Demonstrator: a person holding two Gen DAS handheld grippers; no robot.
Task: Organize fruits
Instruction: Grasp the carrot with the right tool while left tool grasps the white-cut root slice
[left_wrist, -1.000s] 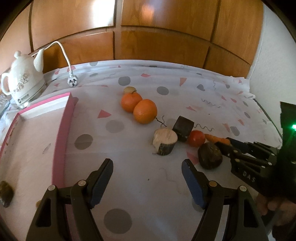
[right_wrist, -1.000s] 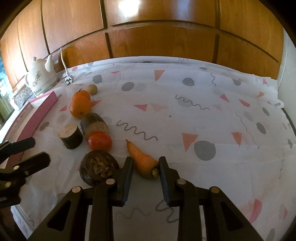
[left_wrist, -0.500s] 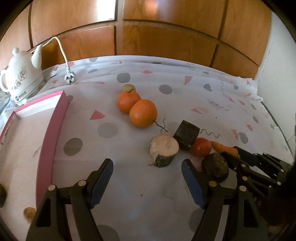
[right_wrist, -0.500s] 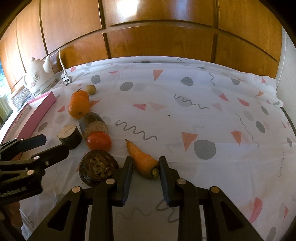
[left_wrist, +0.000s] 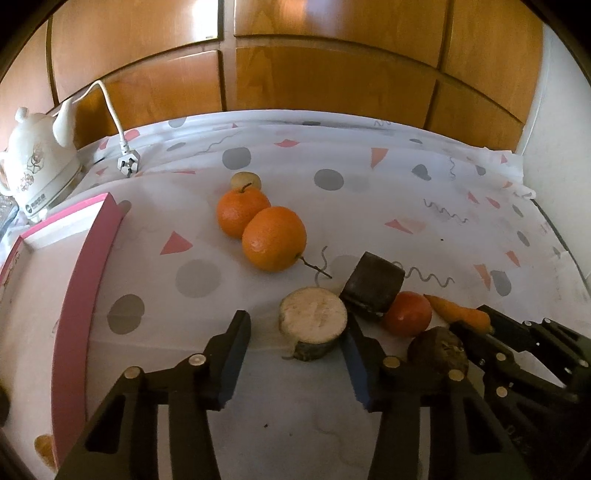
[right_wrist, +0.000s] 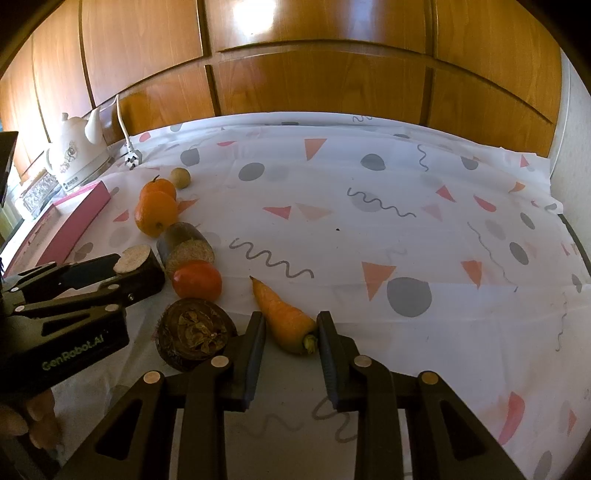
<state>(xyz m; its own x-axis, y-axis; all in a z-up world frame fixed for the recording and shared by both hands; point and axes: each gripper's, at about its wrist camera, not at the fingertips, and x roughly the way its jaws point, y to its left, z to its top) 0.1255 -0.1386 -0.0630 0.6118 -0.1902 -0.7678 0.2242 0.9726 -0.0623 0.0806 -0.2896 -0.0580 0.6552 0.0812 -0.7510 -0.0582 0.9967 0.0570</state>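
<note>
My left gripper is open, its fingers on either side of a pale cut stump-like piece, apart from it. Behind it lie two oranges, a small yellowish fruit, a dark cut block, a red tomato, a carrot and a dark round fruit. My right gripper is open around the thick end of the carrot, not touching. The dark round fruit sits just left of it.
A pink-rimmed tray lies at the left with small items inside. A white kettle and a plug stand at the back left. Wood panelling backs the patterned tablecloth. A wall closes the right side.
My left gripper has moved forward and right, from near the tray up to the pale cut piece, which now sits between its fingers. The right gripper has stayed put by the carrot.
</note>
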